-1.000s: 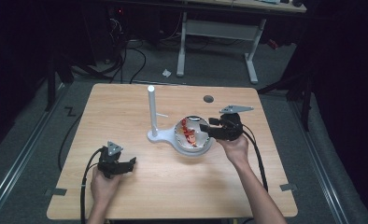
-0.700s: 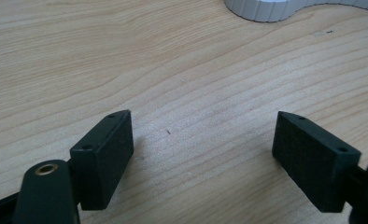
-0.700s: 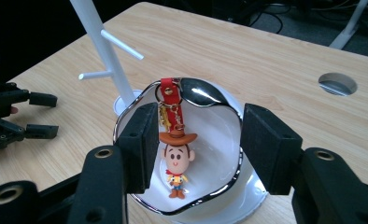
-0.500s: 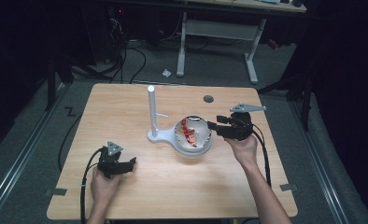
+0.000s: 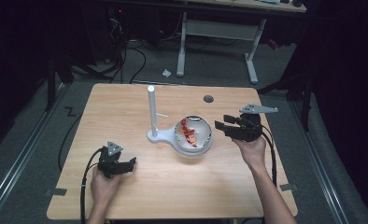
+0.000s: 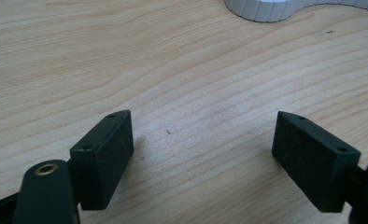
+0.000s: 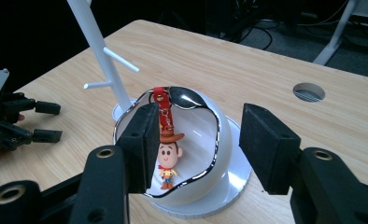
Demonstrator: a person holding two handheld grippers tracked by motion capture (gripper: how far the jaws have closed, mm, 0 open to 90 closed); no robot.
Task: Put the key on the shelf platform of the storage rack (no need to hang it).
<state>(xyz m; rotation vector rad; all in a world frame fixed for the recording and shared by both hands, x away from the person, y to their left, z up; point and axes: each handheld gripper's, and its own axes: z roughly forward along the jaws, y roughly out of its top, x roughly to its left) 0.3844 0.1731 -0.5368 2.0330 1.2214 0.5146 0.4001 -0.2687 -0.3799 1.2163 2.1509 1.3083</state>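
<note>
Since a second ago the right gripper has drawn back from over the bowl to the bowl's right side, while the left gripper has stayed parked near the front left of the table. The cowboy keychain figure lies inside the white bowl, its red strap running up to the far rim beside a chrome patch; the bowl sits on the foot of the white hook stand, whose pegs stick out to the right and near side of the post. The work in hand looks like fetching the figure and perhaps hanging it on a peg, though that is a guess. To do it well, the right gripper should come in over the near rim, tip downward, and close on the strap or the hat rather than on the smooth bowl wall, keeping clear of the wavy chrome edge. In the right gripper view its jaws stand wide apart and hold nothing; the left pad overlaps the bowl's rim in the picture, but whether it touches is hard to tell from this angle. The left gripper's jaws are likewise spread wide over bare wood, empty, with the stand's base just ahead of them.
</note>
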